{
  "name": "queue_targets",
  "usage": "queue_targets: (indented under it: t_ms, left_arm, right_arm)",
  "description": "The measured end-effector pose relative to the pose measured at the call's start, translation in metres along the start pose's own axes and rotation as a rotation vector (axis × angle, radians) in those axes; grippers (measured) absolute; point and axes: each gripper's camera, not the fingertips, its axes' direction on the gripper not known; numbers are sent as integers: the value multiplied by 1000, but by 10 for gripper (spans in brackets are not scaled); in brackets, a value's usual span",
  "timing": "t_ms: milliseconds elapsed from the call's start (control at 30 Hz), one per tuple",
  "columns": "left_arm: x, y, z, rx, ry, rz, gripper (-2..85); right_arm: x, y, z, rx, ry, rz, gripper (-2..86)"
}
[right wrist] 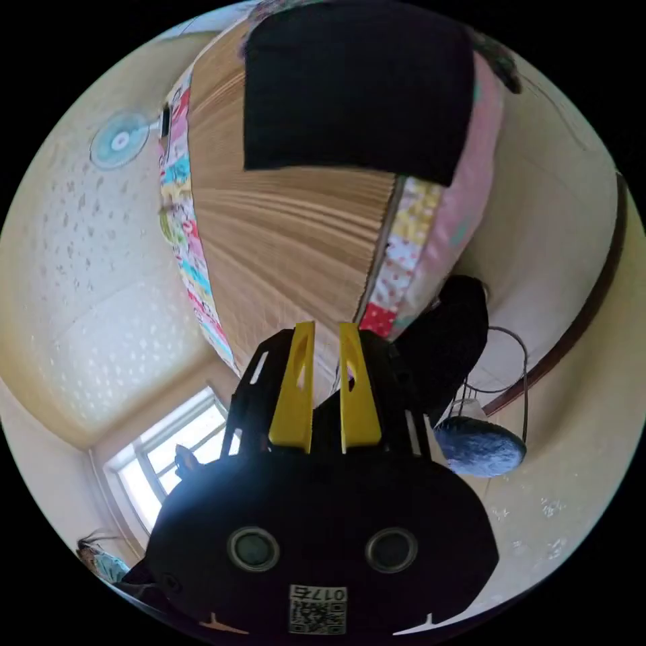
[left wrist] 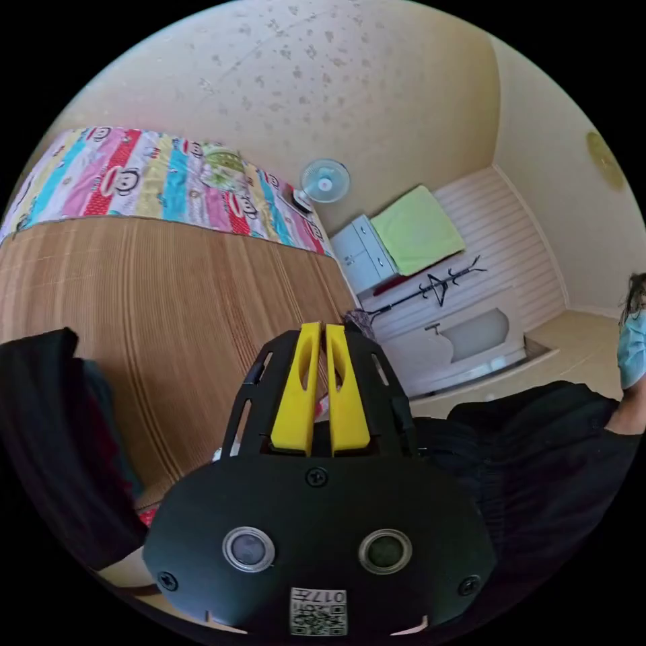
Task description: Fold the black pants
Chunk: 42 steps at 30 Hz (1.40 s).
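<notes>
pants (right wrist: 356, 94) | black, plain, matte | folded into a flat rectangle with straight edges and squared corners | lying flat on the woven bamboo mat (right wrist: 296, 229) of the bed | near one end of the mat, reaching its side edge by the patterned quilt border | nothing resting on top

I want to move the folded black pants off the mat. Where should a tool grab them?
Grip the near straight edge of the black pants, coming in low across the bare bamboo mat. They lie flat as a rectangle, and that edge faces open mat.
</notes>
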Motion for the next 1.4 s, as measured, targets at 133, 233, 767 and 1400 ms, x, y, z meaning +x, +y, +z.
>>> queue_targets:
  t_ms: [133,233,767,1400]
  left_arm:
    - [41,3,62,-36,-14,44,-8]
    - [58,7,89,-36,-29,43,-7]
    - [117,18,178,5,-197,-20,-5]
    - [82,65,205,59,-250,-158,25]
  right_arm:
    - [37,-24,-20,88,-70,124,121]
    - [63,-41,-23,143,-144,225,135]
    - [-127,-129,-60,272,106,-290,27]
    - [38,-156,-74,255,165,104,134]
